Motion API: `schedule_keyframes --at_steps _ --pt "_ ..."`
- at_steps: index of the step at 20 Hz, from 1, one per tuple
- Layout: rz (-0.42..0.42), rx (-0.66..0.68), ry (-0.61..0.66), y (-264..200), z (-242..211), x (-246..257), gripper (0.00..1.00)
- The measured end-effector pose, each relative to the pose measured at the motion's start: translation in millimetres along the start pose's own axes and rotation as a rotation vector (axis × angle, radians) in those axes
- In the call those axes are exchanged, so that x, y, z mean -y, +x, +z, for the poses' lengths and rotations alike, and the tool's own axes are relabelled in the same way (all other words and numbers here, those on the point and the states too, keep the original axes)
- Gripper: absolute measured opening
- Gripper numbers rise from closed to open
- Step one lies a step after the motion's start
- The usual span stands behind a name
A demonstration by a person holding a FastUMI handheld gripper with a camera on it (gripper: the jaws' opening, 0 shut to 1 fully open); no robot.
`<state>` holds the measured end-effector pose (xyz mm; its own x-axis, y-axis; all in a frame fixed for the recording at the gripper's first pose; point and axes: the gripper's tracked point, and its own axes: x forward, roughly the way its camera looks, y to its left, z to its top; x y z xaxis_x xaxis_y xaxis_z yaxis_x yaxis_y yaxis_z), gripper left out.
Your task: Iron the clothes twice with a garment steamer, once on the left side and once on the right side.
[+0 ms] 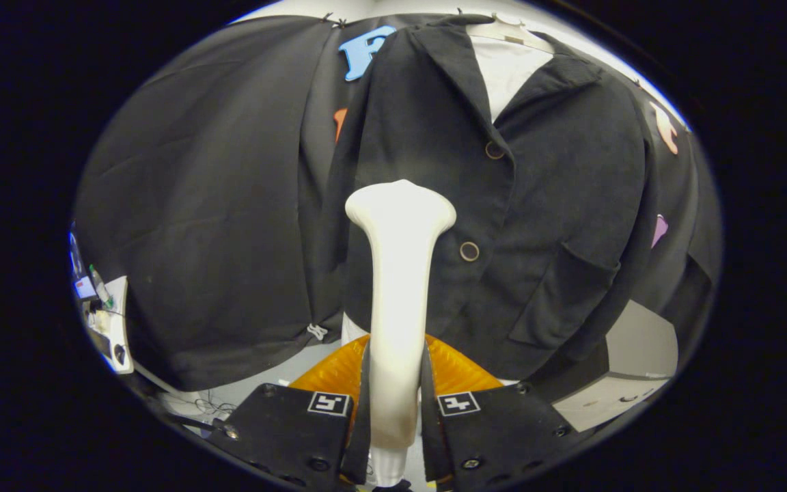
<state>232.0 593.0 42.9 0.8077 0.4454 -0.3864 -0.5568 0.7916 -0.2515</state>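
Steamer clamped between fingers, jacket beyond

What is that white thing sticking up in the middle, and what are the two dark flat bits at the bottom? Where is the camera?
The camera rides on a hand-held gripper, a tool with two fingers that a person carries. It looks forward along those fingers, the dark flat bits you see. They are squeezed shut on a white garment steamer, held by its handle. Its wide head points up at a dark jacket hanging just ahead on a hanger, with a white shirt inside the collar. The head is against or very near the jacket's front, beside a round button. Something orange sits low behind the fingers; I cannot tell what it is.
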Motion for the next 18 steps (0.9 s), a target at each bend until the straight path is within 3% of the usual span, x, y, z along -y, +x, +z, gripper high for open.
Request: schedule_keyframes --at_steps 18 --pt "0.027 -0.111 0.021 18.9 -59.3 -10.2 0.33"
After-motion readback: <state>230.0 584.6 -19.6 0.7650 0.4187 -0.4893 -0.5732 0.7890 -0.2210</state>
